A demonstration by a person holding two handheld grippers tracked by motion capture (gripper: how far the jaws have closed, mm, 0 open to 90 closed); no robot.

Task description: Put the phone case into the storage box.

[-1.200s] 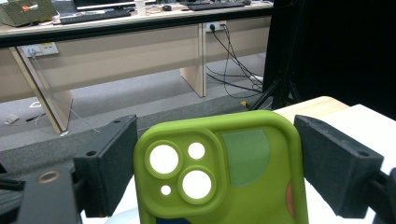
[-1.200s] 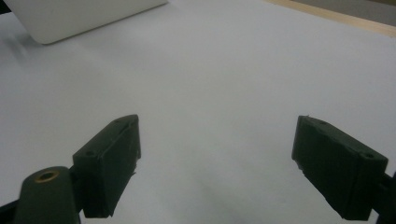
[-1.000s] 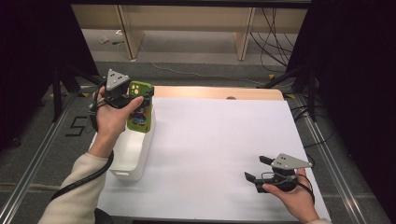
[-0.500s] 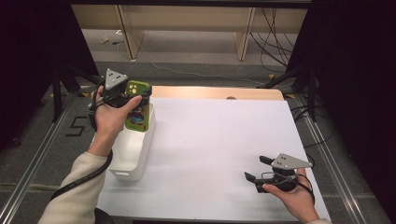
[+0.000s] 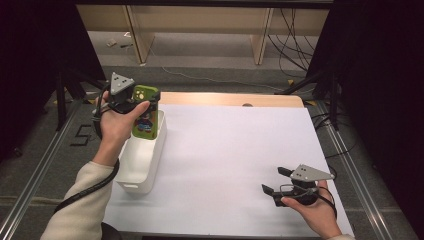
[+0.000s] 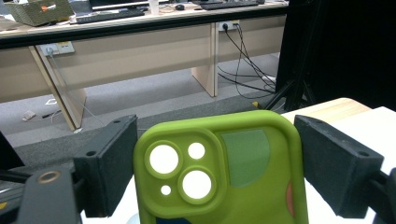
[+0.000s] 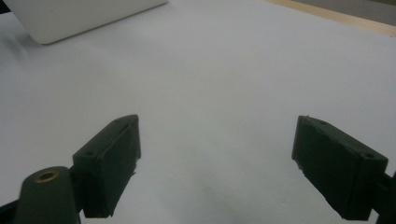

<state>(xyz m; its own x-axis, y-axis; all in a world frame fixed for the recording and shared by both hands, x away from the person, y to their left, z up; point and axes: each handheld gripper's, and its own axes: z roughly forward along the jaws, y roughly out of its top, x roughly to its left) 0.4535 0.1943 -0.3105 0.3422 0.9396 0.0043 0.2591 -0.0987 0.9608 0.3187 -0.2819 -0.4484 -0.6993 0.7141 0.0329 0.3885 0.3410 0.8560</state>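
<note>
A green phone case (image 5: 145, 113) with camera holes and a printed picture stands upright above the far end of a white bin (image 5: 141, 165) at the table's left edge. My left gripper (image 5: 145, 100) is shut on its upper part. In the left gripper view the case (image 6: 219, 172) spans the gap between the two black jaws of that gripper (image 6: 215, 140), touching both. My right gripper (image 5: 272, 180) rests low over the white sheet (image 5: 230, 145) near the front right, jaws wide apart. Bare white sheet (image 7: 210, 70) lies between the jaws of the right gripper (image 7: 217, 135).
The bin's corner (image 7: 79, 18) lies far off in the right gripper view. A wooden table edge (image 5: 235, 99) borders the sheet at the back. Beyond it are grey floor, desk legs (image 6: 208, 70) and cables (image 5: 290, 30). Dark stands flank both sides.
</note>
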